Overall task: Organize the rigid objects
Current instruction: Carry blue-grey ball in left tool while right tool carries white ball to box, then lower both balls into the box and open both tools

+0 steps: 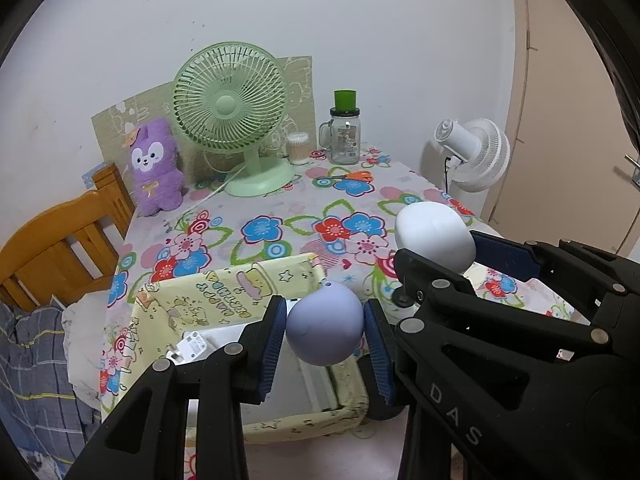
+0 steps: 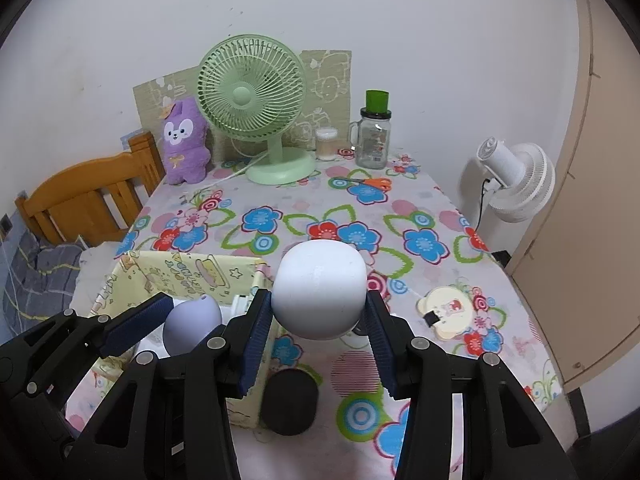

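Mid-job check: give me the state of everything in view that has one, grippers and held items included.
Left gripper: shut on the purple ball, above the yellow box.
Right gripper: shut on the white ball, above the table beside the box.
Yellow box: open-topped, a white item inside.
Green fan: upright, blades look still.
Glass jar: upright, lid on.
Scissors: lying flat, closed.

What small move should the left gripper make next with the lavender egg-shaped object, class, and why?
Probably lower it and open the jaws: the left gripper holds the lavender egg directly above the yellow fabric box, while the right gripper holds the white egg beside it.
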`<state>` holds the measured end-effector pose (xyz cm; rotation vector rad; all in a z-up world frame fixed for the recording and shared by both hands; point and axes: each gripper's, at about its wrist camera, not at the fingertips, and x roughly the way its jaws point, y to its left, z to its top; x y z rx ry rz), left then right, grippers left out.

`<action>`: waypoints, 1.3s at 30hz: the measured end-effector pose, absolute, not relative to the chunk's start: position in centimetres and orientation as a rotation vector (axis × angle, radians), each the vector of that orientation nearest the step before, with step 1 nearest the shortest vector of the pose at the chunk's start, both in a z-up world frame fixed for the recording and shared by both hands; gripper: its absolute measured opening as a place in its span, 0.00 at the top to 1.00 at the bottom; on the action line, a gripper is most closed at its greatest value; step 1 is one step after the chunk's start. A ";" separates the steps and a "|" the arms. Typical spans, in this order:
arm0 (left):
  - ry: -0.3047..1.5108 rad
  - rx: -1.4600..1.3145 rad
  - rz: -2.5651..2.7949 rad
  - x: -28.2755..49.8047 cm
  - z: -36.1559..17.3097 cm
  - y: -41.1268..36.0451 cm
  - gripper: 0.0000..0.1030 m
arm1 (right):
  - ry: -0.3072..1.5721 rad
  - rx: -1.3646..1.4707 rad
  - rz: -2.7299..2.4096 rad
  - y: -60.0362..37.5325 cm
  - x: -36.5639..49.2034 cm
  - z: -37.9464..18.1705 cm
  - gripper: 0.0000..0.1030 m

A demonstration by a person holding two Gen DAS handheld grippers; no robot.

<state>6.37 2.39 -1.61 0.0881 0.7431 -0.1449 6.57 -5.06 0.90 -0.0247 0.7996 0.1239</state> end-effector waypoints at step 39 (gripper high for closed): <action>0.839 0.001 -0.059 9.2 -6.0 11.4 0.61 | 0.892 -0.091 0.213 3.8 9.9 -3.0 0.52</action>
